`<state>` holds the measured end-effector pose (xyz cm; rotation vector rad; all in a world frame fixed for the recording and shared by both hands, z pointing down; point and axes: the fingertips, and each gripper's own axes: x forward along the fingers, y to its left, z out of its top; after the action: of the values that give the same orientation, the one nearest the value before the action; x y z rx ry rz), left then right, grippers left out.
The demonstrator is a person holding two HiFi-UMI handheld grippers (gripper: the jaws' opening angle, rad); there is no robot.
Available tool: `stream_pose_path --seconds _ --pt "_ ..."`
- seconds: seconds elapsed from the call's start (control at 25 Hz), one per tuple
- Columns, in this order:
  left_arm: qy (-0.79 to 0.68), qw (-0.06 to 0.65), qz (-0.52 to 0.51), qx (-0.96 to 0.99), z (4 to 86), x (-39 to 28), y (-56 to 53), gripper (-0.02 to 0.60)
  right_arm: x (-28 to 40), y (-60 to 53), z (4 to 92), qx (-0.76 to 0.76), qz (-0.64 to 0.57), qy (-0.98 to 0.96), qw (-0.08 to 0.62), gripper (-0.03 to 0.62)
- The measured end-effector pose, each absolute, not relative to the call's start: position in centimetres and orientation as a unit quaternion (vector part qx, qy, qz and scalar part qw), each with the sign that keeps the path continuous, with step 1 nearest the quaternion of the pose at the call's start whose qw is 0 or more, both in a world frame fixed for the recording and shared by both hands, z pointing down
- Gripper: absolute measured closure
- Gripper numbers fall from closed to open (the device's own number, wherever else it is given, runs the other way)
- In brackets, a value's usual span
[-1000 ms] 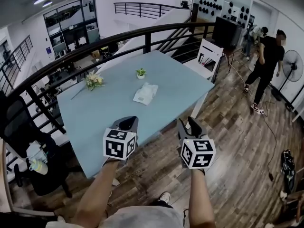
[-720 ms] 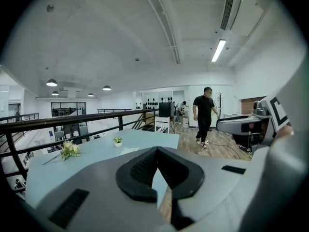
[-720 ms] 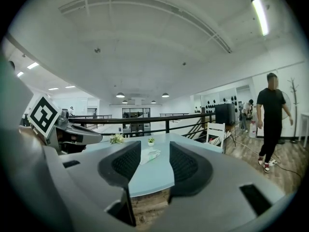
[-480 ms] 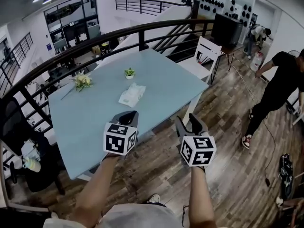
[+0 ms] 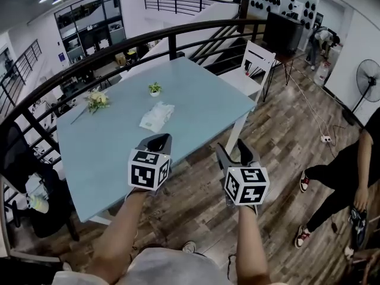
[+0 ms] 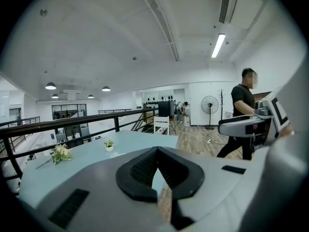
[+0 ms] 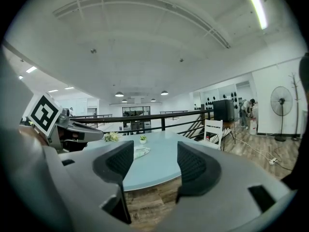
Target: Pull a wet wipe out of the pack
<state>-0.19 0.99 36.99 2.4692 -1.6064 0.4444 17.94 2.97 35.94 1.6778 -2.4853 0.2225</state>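
The wet wipe pack (image 5: 156, 116) is a white, crumpled-looking pouch lying flat near the middle of the light blue table (image 5: 202, 108). It also shows small in the right gripper view (image 7: 141, 152). Both grippers hover short of the table's near edge, well apart from the pack. My left gripper (image 5: 158, 142) is shut, its black pads meeting at the tips (image 6: 157, 151) with nothing held. My right gripper (image 5: 236, 152) stands open (image 7: 154, 161). Its jaws have just been opening and nothing is between them.
On the table's far side stand a small potted plant (image 5: 154, 89) and a bunch of flowers (image 5: 97, 100). A black railing (image 5: 89, 64) runs behind the table, with a white chair (image 5: 256, 64) at its right end. A person (image 5: 350, 177) stands at the right, a black office chair (image 5: 29, 177) at the left.
Both grippers have come closer to the table's near edge. The right jaws have spread wider. The person at the right has walked toward the lower right of the head view.
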Motion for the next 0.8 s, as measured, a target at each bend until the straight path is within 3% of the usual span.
stream_pose_path --seconds 0.8 --pt "-0.546 0.072 0.146 0.822 38.6 1.4 -1.8 0.588 20.8 0.1 38.2 0.564 0.077 -0.819 0.072 0.299"
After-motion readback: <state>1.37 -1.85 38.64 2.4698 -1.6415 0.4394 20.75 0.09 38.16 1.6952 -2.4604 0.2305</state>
